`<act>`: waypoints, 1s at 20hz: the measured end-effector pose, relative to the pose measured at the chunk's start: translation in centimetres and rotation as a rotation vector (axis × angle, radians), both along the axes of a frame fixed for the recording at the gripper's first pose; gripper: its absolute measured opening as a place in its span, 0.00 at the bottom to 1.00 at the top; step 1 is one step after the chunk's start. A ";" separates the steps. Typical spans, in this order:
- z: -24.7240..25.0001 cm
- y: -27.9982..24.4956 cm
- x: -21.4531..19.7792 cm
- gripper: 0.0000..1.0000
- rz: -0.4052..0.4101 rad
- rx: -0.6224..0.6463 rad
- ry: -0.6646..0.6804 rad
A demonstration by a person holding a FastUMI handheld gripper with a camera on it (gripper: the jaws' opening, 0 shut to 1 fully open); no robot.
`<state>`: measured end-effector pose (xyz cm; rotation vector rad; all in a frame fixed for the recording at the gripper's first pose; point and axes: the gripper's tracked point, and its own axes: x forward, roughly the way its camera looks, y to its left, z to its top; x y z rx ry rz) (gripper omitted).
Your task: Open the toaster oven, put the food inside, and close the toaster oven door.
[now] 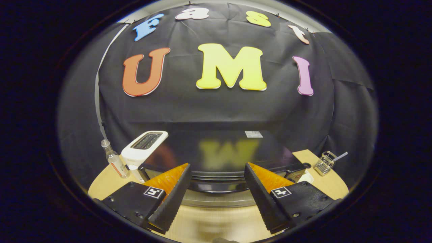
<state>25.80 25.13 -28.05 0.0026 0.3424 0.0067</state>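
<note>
Gripper (217, 189) with fingers spread wide, holding nothing, above a wooden table (216, 222). The black toaster oven (219, 152) sits just ahead of the fingers. Left of it stand a white toaster (143, 148) and a small bottle (114, 159); right of it, a wire holder (325, 163).

— What's ahead of your claw (217, 189)?
— My fingers are spread wide with nothing between them, the toaster oven (222, 158) just beyond, its glossy top facing me.
— And beside it?
— A white toaster (143, 146) and small bottle (114, 160) left, a wire holder (325, 163) right, all on the counter (209, 222).
</note>
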 end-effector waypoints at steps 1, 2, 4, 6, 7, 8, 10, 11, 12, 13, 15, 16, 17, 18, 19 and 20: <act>0.4 0.2 0.1 1.00 0.000 0.000 -0.018; 0.4 -0.1 0.4 1.00 -0.008 -0.021 -0.022; 0.3 0.1 0.2 1.00 -0.008 -0.029 -0.016; 0.1 0.1 -0.2 1.00 -0.015 -0.019 -0.007; 0.0 0.0 -0.5 1.00 -0.019 -0.010 -0.001; 0.0 0.1 -0.8 1.00 -0.024 -0.006 0.003; -0.1 0.1 -1.8 1.00 -0.026 -0.011 0.007; -0.2 0.2 -2.3 1.00 -0.025 -0.011 0.009; -0.3 0.2 -2.8 1.00 -0.025 -0.007 0.012; -0.6 0.1 -3.4 1.00 -0.024 -0.001 0.016; -1.0 0.1 -4.8 1.00 -0.017 0.002 0.024; -1.4 0.1 -5.5 1.00 -0.013 0.002 0.029; -1.8 0.1 -6.3 1.00 -0.007 0.000 0.035; -2.2 0.1 -7.2 1.00 -0.001 0.001 0.045; -2.7 0.0 -8.0 1.00 0.001 0.004 0.049; -3.3 -0.1 -8.8 1.00 0.003 0.001 0.057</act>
